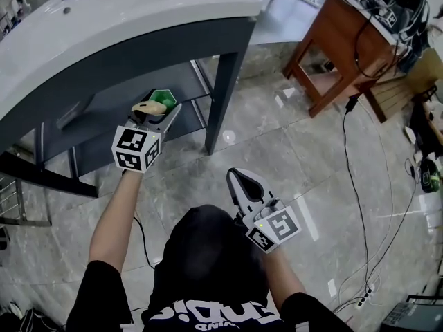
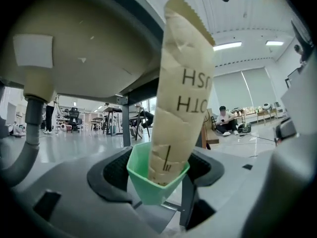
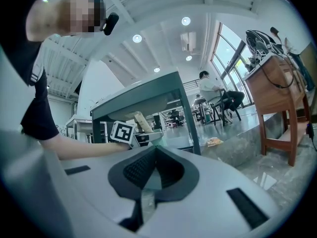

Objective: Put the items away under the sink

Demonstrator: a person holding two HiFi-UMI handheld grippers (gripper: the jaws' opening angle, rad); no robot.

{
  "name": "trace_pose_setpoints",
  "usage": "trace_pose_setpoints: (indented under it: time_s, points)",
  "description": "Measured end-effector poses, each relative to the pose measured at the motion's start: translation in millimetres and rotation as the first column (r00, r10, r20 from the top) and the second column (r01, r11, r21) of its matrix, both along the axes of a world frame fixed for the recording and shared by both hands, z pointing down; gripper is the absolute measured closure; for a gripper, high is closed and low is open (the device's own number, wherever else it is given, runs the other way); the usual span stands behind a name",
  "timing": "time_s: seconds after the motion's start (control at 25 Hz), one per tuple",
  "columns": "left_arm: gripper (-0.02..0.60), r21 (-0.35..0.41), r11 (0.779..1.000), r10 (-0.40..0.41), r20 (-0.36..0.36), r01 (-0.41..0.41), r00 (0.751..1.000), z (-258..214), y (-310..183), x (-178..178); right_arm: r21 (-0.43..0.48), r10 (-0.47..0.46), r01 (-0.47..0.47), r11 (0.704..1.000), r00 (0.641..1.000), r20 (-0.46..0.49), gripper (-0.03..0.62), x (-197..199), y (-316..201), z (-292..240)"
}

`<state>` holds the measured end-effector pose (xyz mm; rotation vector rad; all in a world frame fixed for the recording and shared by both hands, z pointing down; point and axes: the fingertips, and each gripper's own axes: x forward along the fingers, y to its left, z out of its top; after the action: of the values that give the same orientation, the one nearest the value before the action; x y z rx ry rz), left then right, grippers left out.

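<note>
My left gripper (image 1: pixel 159 107) is shut on a small green cup (image 1: pixel 165 97) with a tan paper packet (image 1: pixel 149 107) in it. It holds them at the open front of the grey shelf (image 1: pixel 104 113) under the sink counter (image 1: pixel 124 12). In the left gripper view the green cup (image 2: pixel 156 180) sits pinched between the jaws. The paper packet (image 2: pixel 181 98) rises from it below the basin's underside (image 2: pixel 84 48). My right gripper (image 1: pixel 237 177) hangs shut over the floor with nothing in it. In its own view the right gripper (image 3: pixel 154 151) has its jaws meeting at the tips.
A dark metal leg (image 1: pixel 225 95) holds up the counter's right corner. A drain pipe (image 2: pixel 29 128) drops at the left under the basin. A wooden table (image 1: pixel 346 40) stands at the right, with cables (image 1: pixel 349 178) and a power strip (image 1: pixel 360 299) on the stone floor.
</note>
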<state>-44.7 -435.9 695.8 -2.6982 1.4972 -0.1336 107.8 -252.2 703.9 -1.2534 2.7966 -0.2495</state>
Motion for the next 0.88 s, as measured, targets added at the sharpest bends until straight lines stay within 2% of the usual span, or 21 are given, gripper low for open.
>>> trace_pose_setpoints:
  time_s: [0.2,0.52,0.88]
  points:
    - [0.242,-0.022,1.000,-0.019,0.005,0.019,1.000,3,-29,-4,-0.002,0.004,-0.004,1.000,1.000,0.003,0.576,-2,-1,-1]
    - [0.242,-0.026,0.999,-0.021,-0.028,0.021,0.999,-1,-51,0,-0.003,0.007,-0.007,1.000,1.000,0.000,0.576,-3,-4,0]
    - [0.242,-0.027,0.998,-0.059,-0.096,0.056,0.994,0,-69,-1,-0.010,0.017,-0.017,1.000,1.000,-0.003,0.576,0,-5,4]
